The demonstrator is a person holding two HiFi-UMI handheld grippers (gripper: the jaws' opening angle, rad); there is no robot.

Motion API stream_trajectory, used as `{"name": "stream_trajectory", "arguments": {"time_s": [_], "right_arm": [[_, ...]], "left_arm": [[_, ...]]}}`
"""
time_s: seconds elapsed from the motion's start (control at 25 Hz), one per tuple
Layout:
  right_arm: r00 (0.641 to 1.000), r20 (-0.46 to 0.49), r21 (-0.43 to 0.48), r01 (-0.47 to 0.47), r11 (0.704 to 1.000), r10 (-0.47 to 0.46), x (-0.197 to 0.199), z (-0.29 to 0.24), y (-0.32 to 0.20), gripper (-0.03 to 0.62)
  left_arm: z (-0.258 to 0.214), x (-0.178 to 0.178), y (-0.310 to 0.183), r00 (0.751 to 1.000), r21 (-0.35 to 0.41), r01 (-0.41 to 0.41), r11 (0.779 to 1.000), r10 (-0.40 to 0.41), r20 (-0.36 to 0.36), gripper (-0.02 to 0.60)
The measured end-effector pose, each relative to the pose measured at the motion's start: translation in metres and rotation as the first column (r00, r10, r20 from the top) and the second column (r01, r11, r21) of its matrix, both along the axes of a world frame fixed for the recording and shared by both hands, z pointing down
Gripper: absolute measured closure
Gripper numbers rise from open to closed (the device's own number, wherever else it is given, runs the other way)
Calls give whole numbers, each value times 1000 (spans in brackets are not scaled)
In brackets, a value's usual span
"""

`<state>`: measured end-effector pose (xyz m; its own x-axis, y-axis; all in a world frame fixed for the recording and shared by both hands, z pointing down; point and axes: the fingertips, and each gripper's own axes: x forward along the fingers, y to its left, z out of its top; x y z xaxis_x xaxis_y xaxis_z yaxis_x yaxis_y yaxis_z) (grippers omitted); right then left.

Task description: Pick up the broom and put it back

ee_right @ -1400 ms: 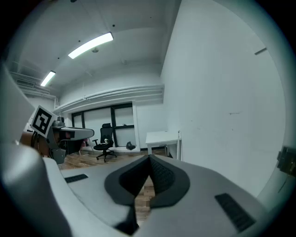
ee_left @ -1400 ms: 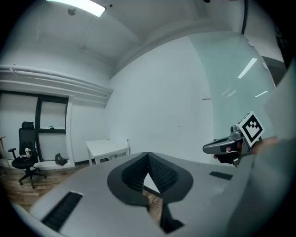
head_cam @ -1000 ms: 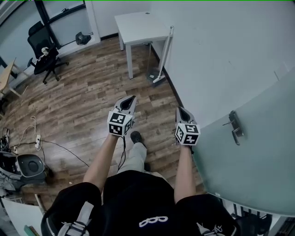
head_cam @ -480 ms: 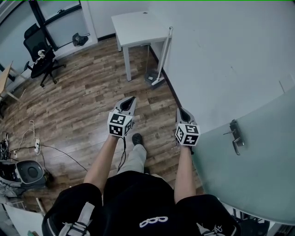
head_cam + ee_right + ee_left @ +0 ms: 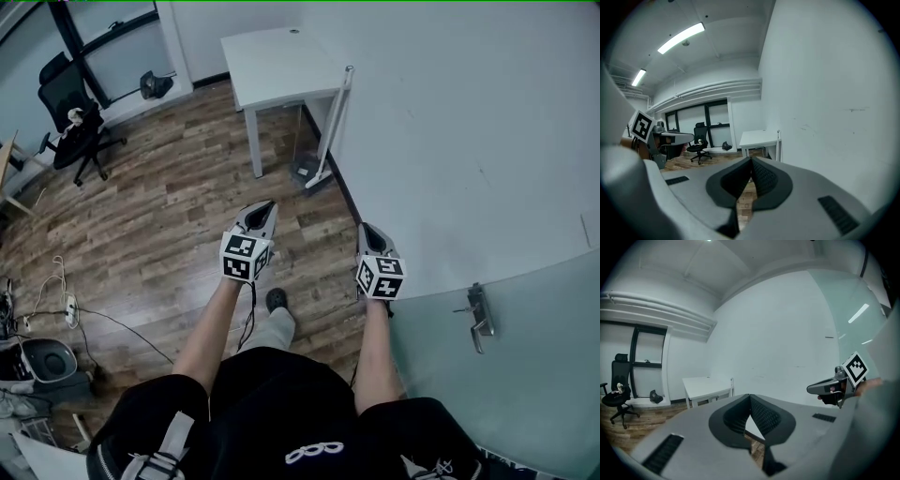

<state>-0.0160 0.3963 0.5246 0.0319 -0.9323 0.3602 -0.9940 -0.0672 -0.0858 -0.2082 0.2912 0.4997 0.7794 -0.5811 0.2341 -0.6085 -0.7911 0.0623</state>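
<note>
The broom (image 5: pixel 332 127) has a white pole and leans upright against the white wall, its head (image 5: pixel 316 177) on the wood floor beside the white table (image 5: pixel 281 56). It also shows as a thin pole (image 5: pixel 732 386) in the left gripper view and as a thin pole (image 5: pixel 778 144) in the right gripper view. My left gripper (image 5: pixel 265 208) and right gripper (image 5: pixel 367 228) are held out side by side, well short of the broom. Both point toward the table end of the room. The left gripper (image 5: pixel 750 397) and the right gripper (image 5: pixel 751 159) have their tips together, with nothing between them.
A frosted glass door (image 5: pixel 525 356) with a metal handle (image 5: pixel 478 319) stands at my right. A black office chair (image 5: pixel 70 117) is at far left. Cables (image 5: pixel 66 305) and a grey bin (image 5: pixel 42 361) lie on the floor at left. My shoe (image 5: pixel 277 300) is below the grippers.
The view has moved forward along the wall: the table and broom are nearer, and the glass door has slid back to the lower right. Both grippers keep the same pose, shut.
</note>
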Motion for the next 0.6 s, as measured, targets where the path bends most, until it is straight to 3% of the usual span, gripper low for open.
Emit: {"name": "stream_trajectory", "arguments": {"time_s": [0.6], "right_arm": [[1000,-10,-55,22,998,-22,12,5,-113,569]], "left_arm": [[11,8,-115,1000,-51,26,998,-27,-15,561]]}}
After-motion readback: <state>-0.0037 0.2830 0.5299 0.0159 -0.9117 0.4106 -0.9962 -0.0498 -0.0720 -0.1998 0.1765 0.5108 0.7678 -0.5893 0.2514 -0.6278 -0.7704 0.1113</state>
